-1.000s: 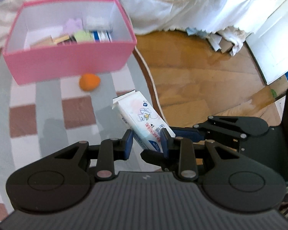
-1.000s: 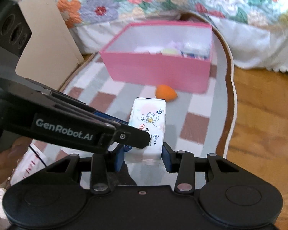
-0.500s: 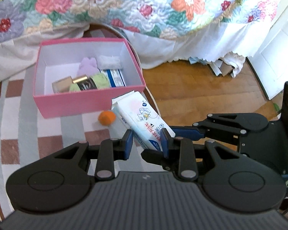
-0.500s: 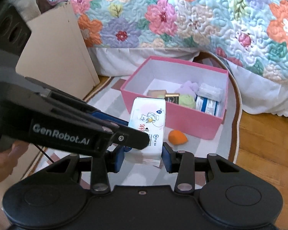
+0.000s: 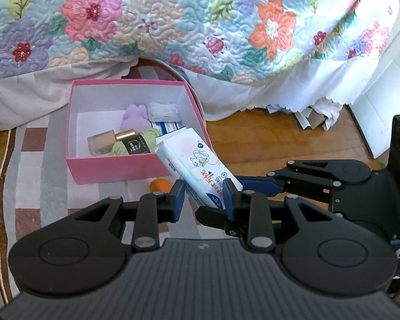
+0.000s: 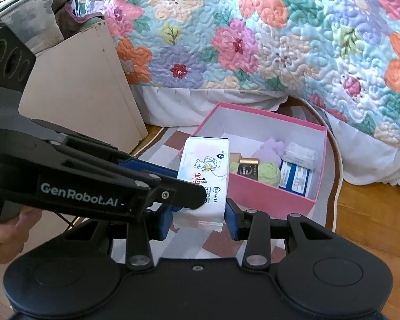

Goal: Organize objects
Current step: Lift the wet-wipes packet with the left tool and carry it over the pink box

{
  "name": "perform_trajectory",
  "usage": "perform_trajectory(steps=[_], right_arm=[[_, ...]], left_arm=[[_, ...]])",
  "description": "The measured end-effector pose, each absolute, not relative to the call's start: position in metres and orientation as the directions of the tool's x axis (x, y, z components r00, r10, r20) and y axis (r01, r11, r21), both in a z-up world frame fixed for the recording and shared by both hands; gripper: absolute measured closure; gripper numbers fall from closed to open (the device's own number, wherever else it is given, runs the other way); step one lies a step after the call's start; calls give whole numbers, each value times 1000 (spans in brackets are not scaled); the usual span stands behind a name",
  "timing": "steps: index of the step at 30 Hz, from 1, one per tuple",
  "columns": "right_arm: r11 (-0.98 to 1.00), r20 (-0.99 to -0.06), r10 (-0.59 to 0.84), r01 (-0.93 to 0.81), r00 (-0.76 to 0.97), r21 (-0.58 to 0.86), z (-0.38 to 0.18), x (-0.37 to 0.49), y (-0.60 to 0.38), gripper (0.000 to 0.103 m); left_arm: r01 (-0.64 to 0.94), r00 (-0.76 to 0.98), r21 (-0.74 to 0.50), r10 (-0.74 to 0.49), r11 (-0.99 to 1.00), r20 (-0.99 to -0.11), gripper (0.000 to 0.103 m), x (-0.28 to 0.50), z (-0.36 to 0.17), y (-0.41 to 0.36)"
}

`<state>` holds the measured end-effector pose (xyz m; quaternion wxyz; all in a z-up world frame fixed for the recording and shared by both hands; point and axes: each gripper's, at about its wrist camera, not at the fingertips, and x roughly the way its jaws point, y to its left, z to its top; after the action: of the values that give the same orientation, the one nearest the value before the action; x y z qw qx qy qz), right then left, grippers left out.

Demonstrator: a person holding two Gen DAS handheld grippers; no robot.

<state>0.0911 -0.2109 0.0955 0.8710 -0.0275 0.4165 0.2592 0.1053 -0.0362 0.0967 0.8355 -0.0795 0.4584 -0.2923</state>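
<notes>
Both grippers have been lifting the wipes pack (image 5: pixel 197 165) toward the pink box (image 5: pixel 114 169). Left gripper (image 5: pixel 203 196) and right gripper (image 6: pixel 197 214) are pinching it; uneven release is risking a drop short of the near wall.

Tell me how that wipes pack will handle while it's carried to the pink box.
The wipes pack looks soft-sided, so it probably gives under squeeze. Its glossy film may be slippery. Held at one end by the left gripper and right gripper, its free end might sag toward the pink box.
</notes>
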Motion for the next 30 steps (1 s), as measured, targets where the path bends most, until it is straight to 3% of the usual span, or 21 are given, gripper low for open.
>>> perform_trajectory(steps=[16, 22, 30], right_arm=[[843, -825, 312, -538, 471, 11, 130, 211, -175, 57], [825, -836, 319, -565, 446, 13, 96, 258, -163, 57], [805, -820, 419, -577, 391, 137, 20, 303, -161, 57]], left_arm=[[339, 320, -549, -643, 764, -696, 74, 246, 97, -22], [286, 347, -525, -597, 802, -723, 74, 288, 55, -22], [214, 320, -487, -532, 847, -784, 74, 329, -14, -18]])
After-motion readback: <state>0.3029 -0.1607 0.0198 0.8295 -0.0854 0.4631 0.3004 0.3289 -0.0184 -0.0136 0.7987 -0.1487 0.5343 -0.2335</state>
